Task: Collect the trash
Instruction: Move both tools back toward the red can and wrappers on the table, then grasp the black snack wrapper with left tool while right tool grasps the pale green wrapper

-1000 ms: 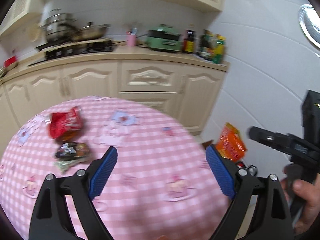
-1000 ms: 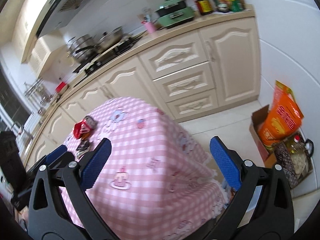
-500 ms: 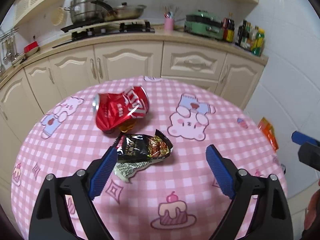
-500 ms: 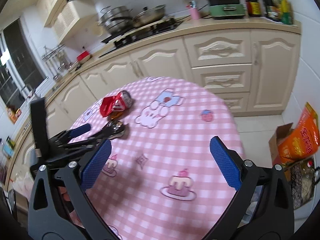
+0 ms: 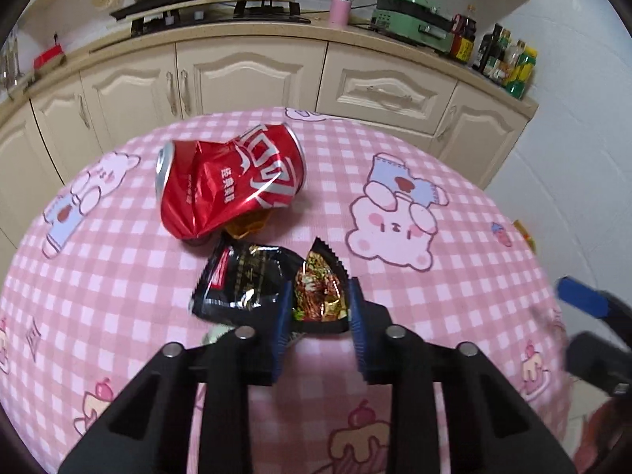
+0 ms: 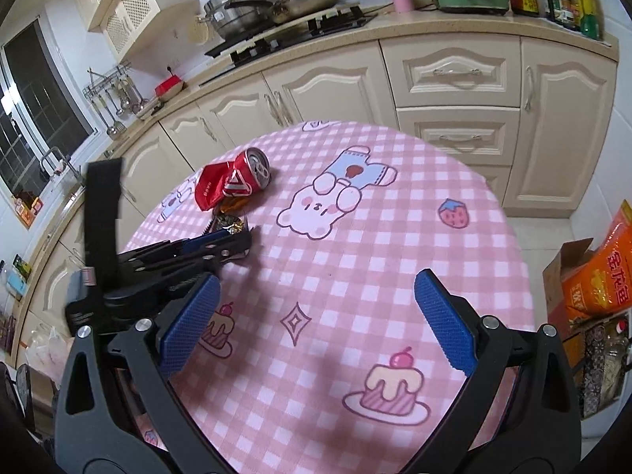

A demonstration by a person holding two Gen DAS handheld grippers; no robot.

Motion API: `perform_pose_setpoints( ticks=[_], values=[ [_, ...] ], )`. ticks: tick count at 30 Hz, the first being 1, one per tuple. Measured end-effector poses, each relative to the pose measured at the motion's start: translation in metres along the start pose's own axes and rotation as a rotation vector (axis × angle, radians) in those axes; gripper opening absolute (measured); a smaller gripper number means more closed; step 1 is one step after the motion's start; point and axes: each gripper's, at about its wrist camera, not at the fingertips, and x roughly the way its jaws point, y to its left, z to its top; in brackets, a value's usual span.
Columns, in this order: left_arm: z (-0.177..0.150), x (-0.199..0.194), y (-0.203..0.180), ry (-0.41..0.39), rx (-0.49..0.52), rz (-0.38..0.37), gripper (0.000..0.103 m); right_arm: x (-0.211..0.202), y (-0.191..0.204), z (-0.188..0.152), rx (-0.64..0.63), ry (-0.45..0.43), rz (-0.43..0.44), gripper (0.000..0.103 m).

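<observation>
A black snack wrapper (image 5: 252,280) lies on the pink checked table (image 5: 434,284), just in front of a crushed red can (image 5: 233,185). My left gripper (image 5: 318,312) has its jaws narrowed around the wrapper's torn right end and grips it. A small gold wrapper (image 5: 249,223) peeks from under the can. In the right wrist view the can (image 6: 233,183) and the left gripper (image 6: 233,243) sit at the table's left. My right gripper (image 6: 316,316) is open and empty over the table's near side.
Cream kitchen cabinets (image 5: 252,79) and a counter with a stove, pots and bottles stand behind the table. An orange bag (image 6: 604,272) in a cardboard box sits on the floor at the right. A white scrap (image 5: 215,333) lies under the black wrapper.
My left gripper has moved forward and down to the wrapper and closed from wide open onto its right end. The right gripper has swung left over the table and stays open.
</observation>
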Motion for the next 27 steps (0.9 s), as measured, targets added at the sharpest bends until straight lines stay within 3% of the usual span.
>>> perform_pose_setpoints(
  ticks=[7,18,21,22,23,27],
  values=[
    [-0.014,-0.024,0.026,-0.049,-0.043,-0.033,0.009,0.029,0.023,0.001,-0.059,0.060,0.005,0.097],
    [-0.040,-0.049,0.075,-0.089,-0.109,0.016,0.009,0.093,0.073,0.009,-0.212,0.164,-0.008,0.097],
    [-0.045,-0.049,0.085,-0.077,-0.117,0.049,0.022,0.106,0.085,0.008,-0.256,0.189,-0.002,0.097],
    [-0.045,-0.048,0.089,-0.069,-0.125,0.052,0.040,0.111,0.091,0.008,-0.279,0.189,-0.002,0.097],
    [-0.044,-0.049,0.093,-0.072,-0.131,0.055,0.048,0.113,0.094,0.009,-0.289,0.186,-0.002,0.097],
    [-0.039,-0.047,0.108,-0.072,-0.140,0.094,0.054,0.125,0.103,0.012,-0.324,0.188,-0.010,0.097]
  ],
)
